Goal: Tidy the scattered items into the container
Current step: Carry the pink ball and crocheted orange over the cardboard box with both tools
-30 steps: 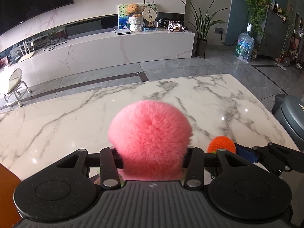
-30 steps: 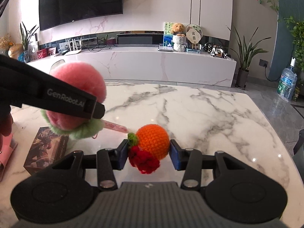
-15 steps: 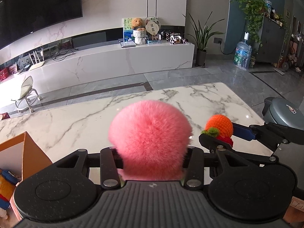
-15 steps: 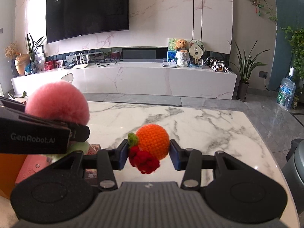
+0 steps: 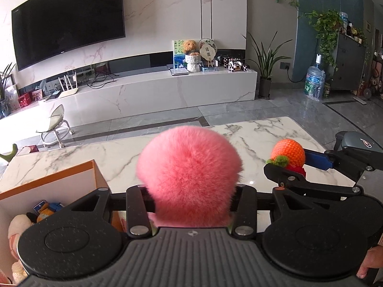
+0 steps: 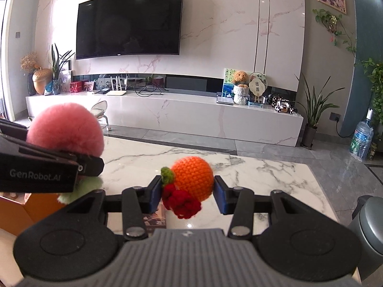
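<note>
Between the left claw's closing jaws, a fluffy pink pompom is being squeezed; the right claw is gripping a crocheted orange. Left of both, the orange box is waiting. Soft toys may be slipping or missing its rim. Below, a marble table is shining in a living room.
</note>
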`<action>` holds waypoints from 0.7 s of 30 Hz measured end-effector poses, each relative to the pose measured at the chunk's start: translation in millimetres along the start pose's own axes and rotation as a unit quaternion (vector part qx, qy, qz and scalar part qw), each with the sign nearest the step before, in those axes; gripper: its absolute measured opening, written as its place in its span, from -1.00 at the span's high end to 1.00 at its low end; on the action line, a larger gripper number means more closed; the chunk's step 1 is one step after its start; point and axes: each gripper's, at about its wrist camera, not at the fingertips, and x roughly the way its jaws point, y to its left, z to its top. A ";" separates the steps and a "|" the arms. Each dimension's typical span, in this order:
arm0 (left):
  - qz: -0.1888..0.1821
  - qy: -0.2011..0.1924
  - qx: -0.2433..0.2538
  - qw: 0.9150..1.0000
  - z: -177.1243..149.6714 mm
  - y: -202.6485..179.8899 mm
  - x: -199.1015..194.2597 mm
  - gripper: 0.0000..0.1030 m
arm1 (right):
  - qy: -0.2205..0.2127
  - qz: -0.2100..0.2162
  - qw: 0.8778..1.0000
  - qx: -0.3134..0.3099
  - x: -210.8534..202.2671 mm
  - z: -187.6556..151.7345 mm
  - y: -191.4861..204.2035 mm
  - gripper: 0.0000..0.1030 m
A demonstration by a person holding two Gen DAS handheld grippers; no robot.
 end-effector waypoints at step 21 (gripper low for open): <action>0.087 -0.027 -0.061 0.994 -25.6 119.9 -61.1 0.03 | -0.018 0.101 0.992 -0.069 -23.5 35.8 120.6 0.07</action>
